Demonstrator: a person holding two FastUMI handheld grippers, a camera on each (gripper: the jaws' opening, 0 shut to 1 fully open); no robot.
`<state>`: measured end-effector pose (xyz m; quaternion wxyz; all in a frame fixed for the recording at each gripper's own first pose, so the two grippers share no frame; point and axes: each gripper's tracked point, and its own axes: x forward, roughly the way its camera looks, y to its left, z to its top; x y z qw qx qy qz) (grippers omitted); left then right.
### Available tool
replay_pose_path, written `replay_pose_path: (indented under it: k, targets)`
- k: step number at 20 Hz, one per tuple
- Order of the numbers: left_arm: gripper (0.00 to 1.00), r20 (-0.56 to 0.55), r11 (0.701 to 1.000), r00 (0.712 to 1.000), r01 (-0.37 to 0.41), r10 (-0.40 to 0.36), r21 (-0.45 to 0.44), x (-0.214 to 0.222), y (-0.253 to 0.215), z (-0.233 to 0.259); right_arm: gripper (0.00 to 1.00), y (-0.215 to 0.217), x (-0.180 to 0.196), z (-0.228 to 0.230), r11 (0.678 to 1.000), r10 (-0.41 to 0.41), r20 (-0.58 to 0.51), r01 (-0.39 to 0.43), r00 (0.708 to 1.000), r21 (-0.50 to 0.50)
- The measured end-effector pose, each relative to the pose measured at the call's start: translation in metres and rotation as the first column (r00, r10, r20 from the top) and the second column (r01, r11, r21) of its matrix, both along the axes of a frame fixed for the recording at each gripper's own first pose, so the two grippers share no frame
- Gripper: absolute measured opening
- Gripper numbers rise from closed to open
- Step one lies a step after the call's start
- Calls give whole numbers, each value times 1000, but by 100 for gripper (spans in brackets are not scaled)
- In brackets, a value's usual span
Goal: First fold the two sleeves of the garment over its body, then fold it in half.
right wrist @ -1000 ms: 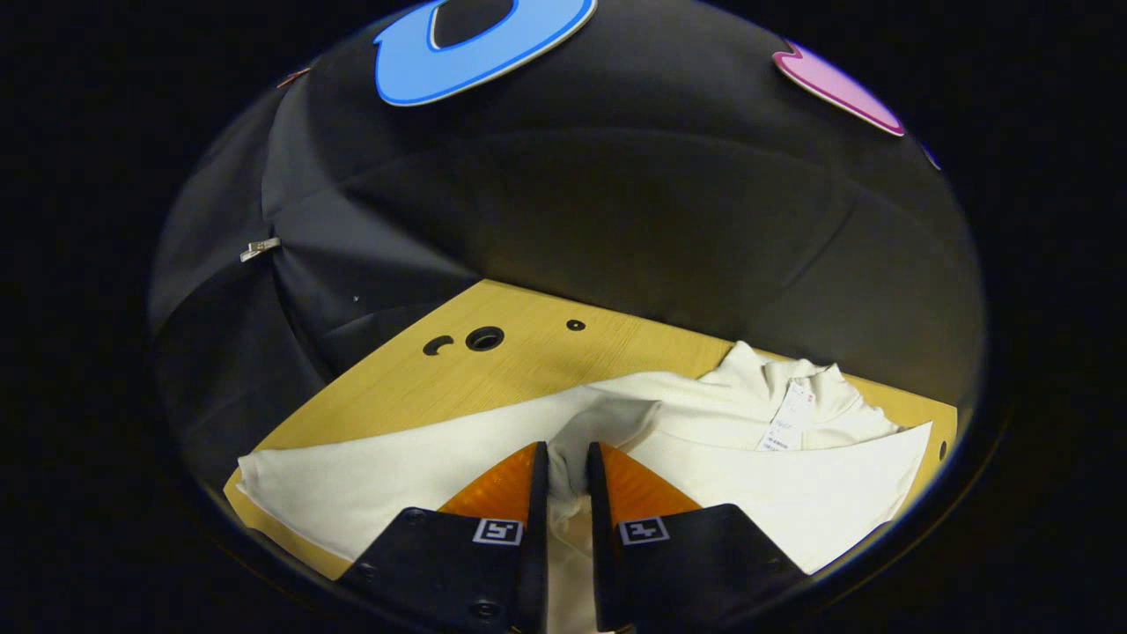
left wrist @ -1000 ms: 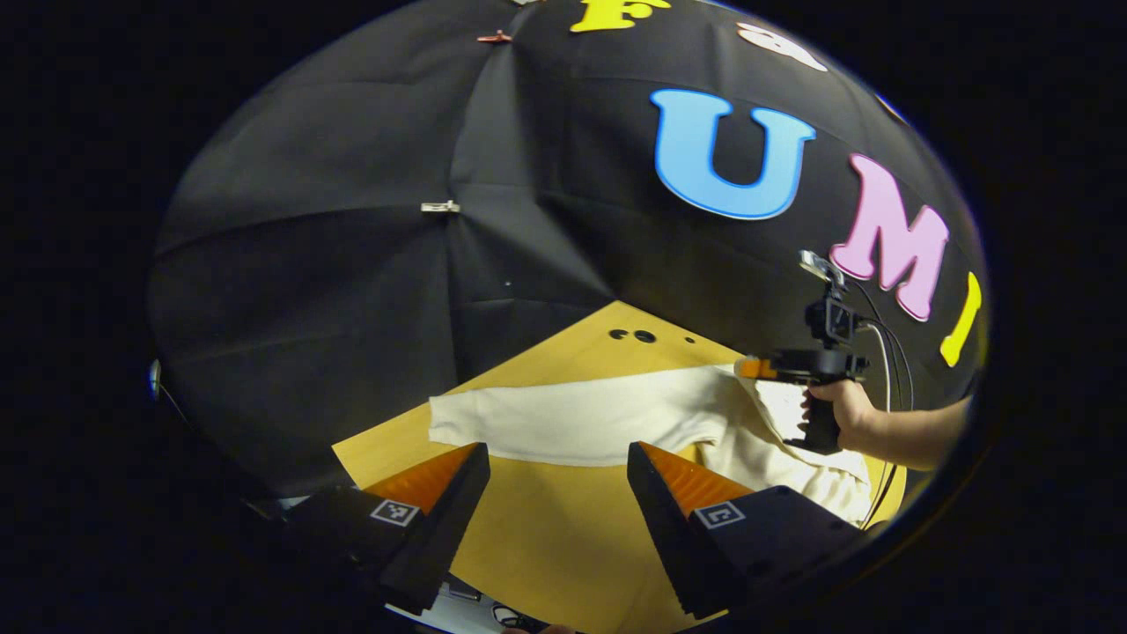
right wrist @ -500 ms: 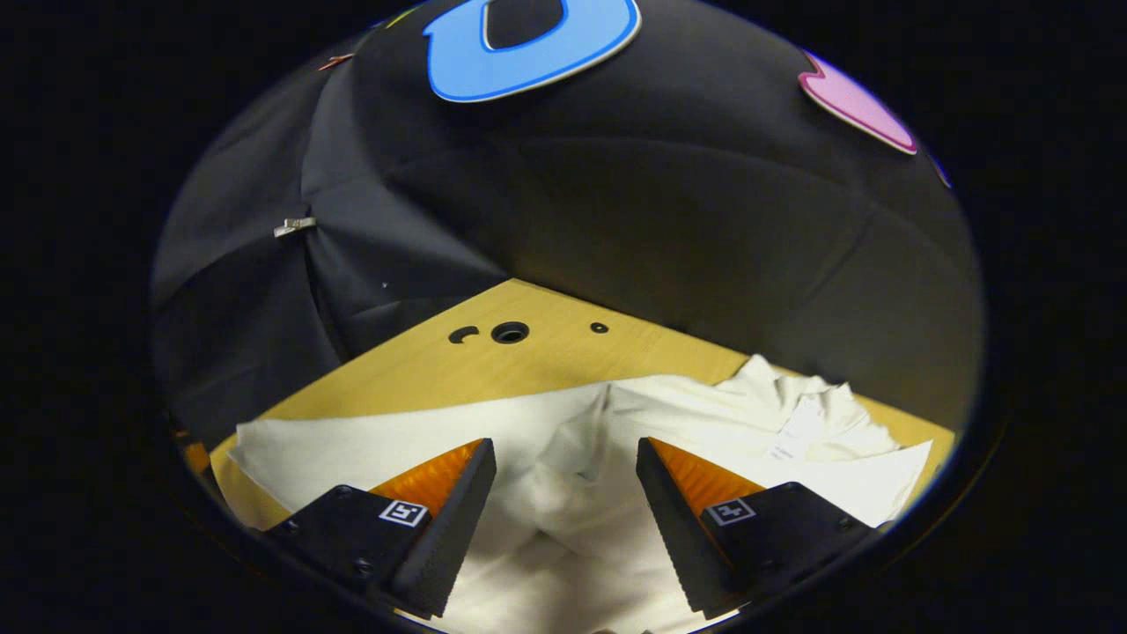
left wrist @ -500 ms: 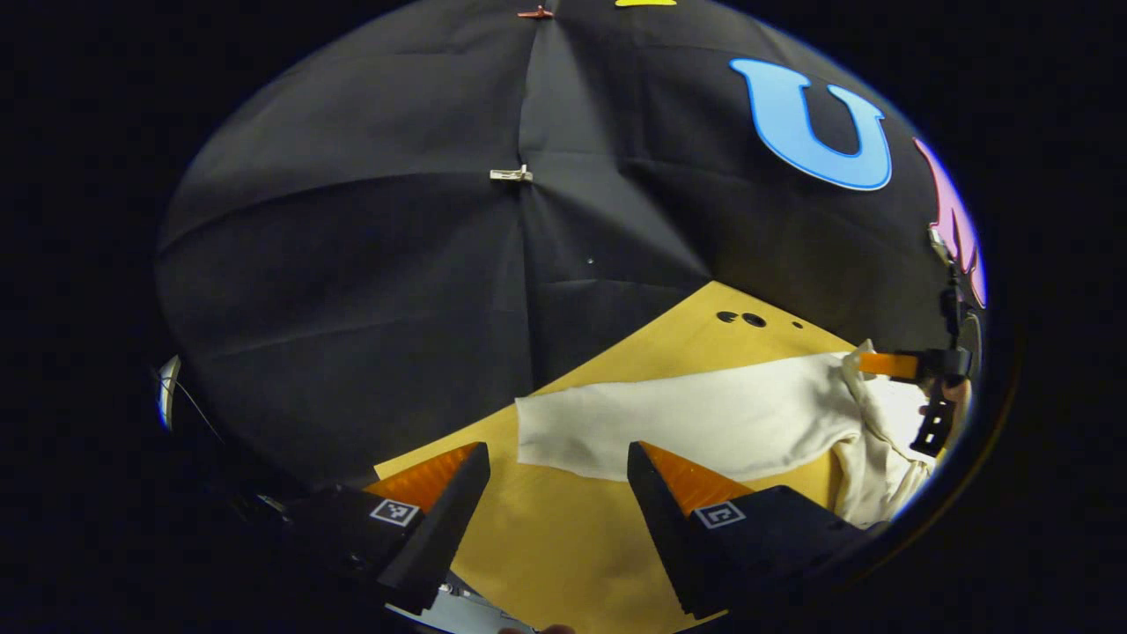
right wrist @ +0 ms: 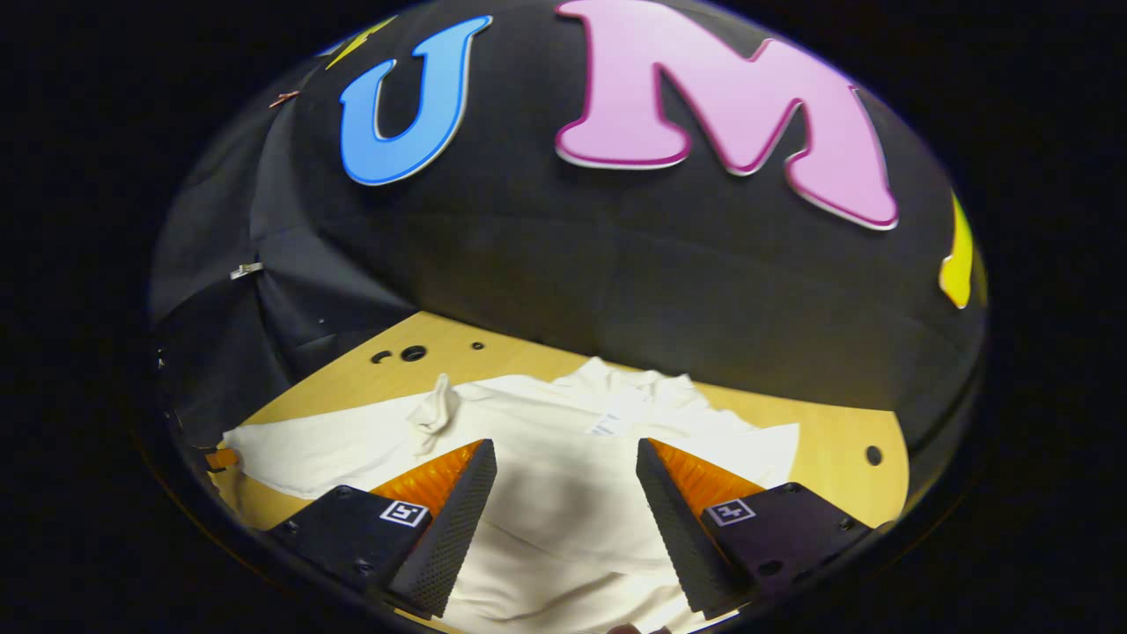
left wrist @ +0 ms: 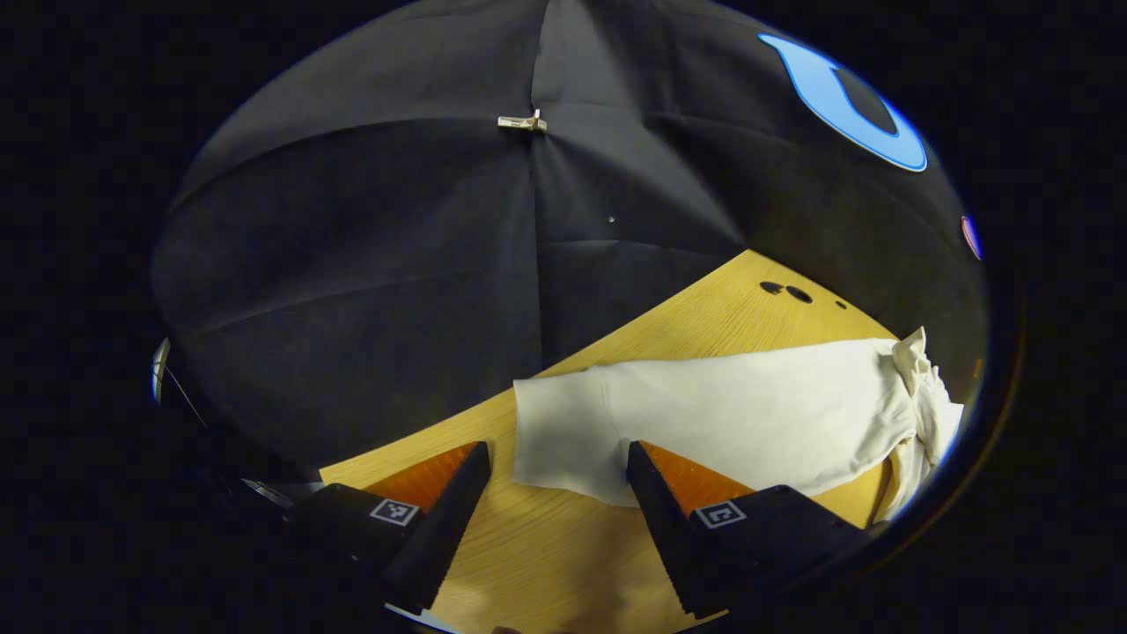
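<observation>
A cream long-sleeved garment [right wrist: 563, 493] lies on the wooden table [right wrist: 828, 440], its collar and a white tag [right wrist: 607, 424] at the far side. One sleeve [left wrist: 731, 418] stretches out flat to the left; its cuff end [left wrist: 550, 431] lies just ahead of my left gripper [left wrist: 556, 467], which is open and holds nothing. A bunched peak of cloth [right wrist: 438, 407] stands up near the shoulder. My right gripper [right wrist: 563, 462] is open above the garment's body, with cloth showing between its fingers but not pinched.
The black cloth wall closes in behind the table, held by a small clip [left wrist: 522, 122]. Round holes [left wrist: 786, 290] mark the tabletop near its far edge, with another hole [right wrist: 867, 454] at the right. Bare wood lies in front of the sleeve [left wrist: 546, 546].
My right gripper opened, let go of the cloth and drew back and to the right. My left gripper moved closer to the sleeve's cuff. The other hand has left the left gripper view.
</observation>
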<state>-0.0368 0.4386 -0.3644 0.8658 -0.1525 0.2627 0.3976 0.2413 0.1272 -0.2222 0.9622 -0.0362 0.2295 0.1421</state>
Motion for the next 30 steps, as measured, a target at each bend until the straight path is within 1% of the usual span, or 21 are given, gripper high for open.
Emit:
replay_pose_path:
  k: [2,3,4,6,9,10,11,12,13,14,15,17,19,20,21,22,23,24,27,30]
  targets:
    - [99,-21,1000,1000,7,-7,18,4,3,-7,98,-38,-12,9,998,-58,19,58,998,-9]
    - [100,-48,999,999,18,-17,36,4,1,-9,98,-58,-17,9,996,-83,13,84,996,-20]
    - [100,-47,998,998,39,-38,40,10,-1,-8,98,-76,-25,6,994,-106,1,106,994,-29]
    - [76,-54,997,997,63,-60,54,20,-6,-8,98,-105,-42,-1,990,-139,-28,137,990,-45]
    - [40,-81,986,989,131,-122,105,36,-15,-9,98,-139,-73,-10,983,-172,-59,167,983,-79]
    - [35,-73,983,987,152,-145,104,42,-18,-7,98,-146,-82,-14,981,-179,-66,173,982,-88]
    - [22,-53,983,986,163,-158,87,46,-22,-7,98,-156,-89,-15,978,-191,-69,184,979,-98]
    - [23,-28,986,988,151,-150,70,48,-23,-4,98,-165,-93,-15,975,-206,-70,199,976,-98]
    - [12,-9,989,991,136,-136,61,50,-21,-3,98,-174,-96,-15,973,-221,-71,215,973,-89]
    - [13,-2,991,992,123,-123,54,51,-20,-2,98,-182,-96,-15,969,-240,-75,234,968,-78]
    - [8,0,992,993,115,-115,53,50,-21,-1,98,-189,-96,-13,965,-258,-75,253,963,-68]
    - [7,8,994,994,105,-105,43,52,-27,4,98,-206,-94,-8,957,-288,-59,285,956,-52]
    - [7,27,996,997,77,-79,53,56,-26,17,98,-227,-95,-12,945,-322,-51,318,945,-78]
    - [7,47,996,997,61,-64,66,60,-24,29,100,-235,-96,-14,942,-330,-49,325,943,-90]
    - [7,71,996,996,56,-62,74,68,-24,41,98,-240,-98,-17,941,-330,-53,324,943,-97]
    - [6,89,995,994,57,-64,78,77,-27,54,98,-246,-99,-19,941,-328,-55,321,943,-102]
    - [2,106,994,992,64,-73,88,88,-31,66,98,-252,-100,-19,940,-330,-50,324,943,-104]
    - [6,125,991,988,73,-86,112,101,-35,84,98,-259,-100,-17,938,-337,-43,332,940,-100]
    - [6,175,965,968,139,-180,223,148,-67,144,98,-271,-101,-19,934,-353,-41,349,935,-77]
    - [6,198,929,935,232,-295,287,202,-119,188,98,-283,-105,-29,927,-374,-56,370,926,-68]
